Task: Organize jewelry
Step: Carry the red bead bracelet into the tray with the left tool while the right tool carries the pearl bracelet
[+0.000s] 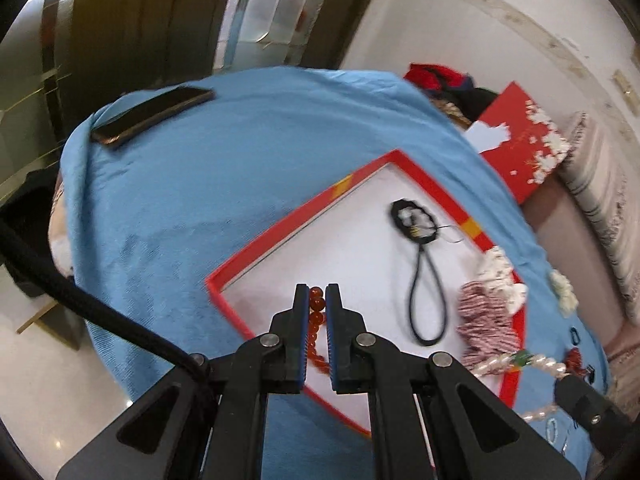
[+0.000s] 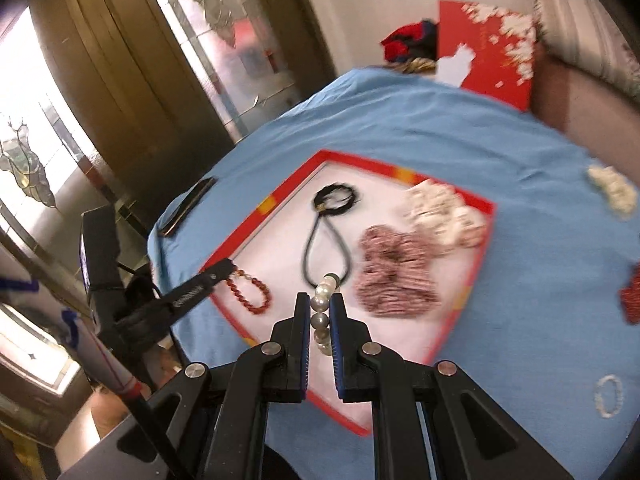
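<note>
A red bead bracelet (image 2: 248,292) hangs over the red-rimmed tray's (image 2: 486,248) near corner, a pearl strand (image 2: 322,316) over its middle. Inside lie a black cord loop (image 2: 322,240) and striped scrunchie (image 2: 394,276).

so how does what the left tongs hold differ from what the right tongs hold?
The left tongs pinch an orange-red bead bracelet with small, translucent beads; the right tongs pinch a pearl strand with larger, pale, glossy beads. In the right wrist view the bracelet hangs as a closed loop; the strand's full shape is unclear. Both are held over the red tray.
</note>
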